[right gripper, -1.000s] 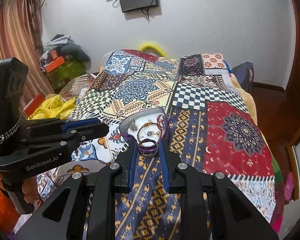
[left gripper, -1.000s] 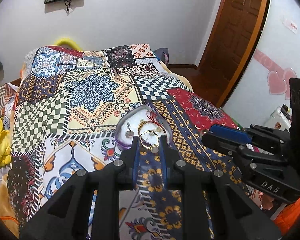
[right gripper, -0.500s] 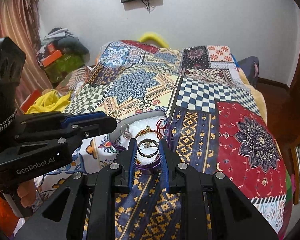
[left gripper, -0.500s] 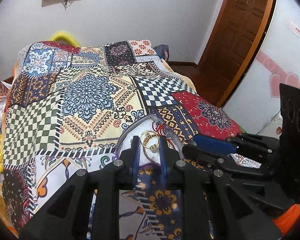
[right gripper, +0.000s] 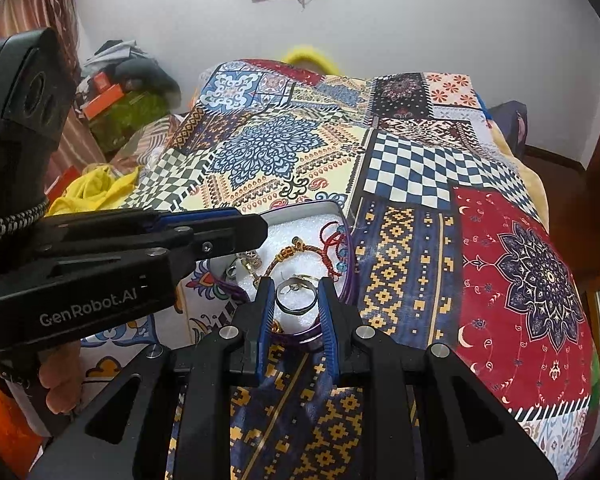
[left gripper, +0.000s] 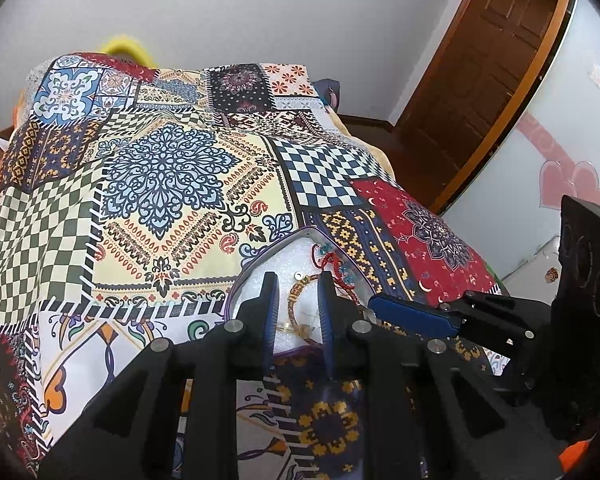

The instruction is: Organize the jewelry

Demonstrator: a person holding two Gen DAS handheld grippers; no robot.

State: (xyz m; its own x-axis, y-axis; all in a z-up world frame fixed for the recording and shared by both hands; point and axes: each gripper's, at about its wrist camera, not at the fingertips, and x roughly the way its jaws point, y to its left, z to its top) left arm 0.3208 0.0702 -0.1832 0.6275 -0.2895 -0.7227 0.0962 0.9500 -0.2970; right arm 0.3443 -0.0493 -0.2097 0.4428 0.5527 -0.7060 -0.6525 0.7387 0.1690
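Note:
A small jewelry box with white foam lining lies open on the patchwork bedspread; it also shows in the left wrist view. It holds a red cord bracelet, a brown beaded bracelet and small gold pieces. My right gripper is shut on a wide metal ring and holds it just over the box's near edge. My left gripper hovers over the box with its fingers slightly apart and empty. The left gripper shows at the left of the right wrist view.
The patchwork bedspread covers the whole bed. A wooden door stands at the right. Clothes and boxes pile up at the left beside the bed, with a yellow cloth near them.
My right gripper has carried the ring forward from the bedspread to over the box. My left gripper has moved closer over the box.

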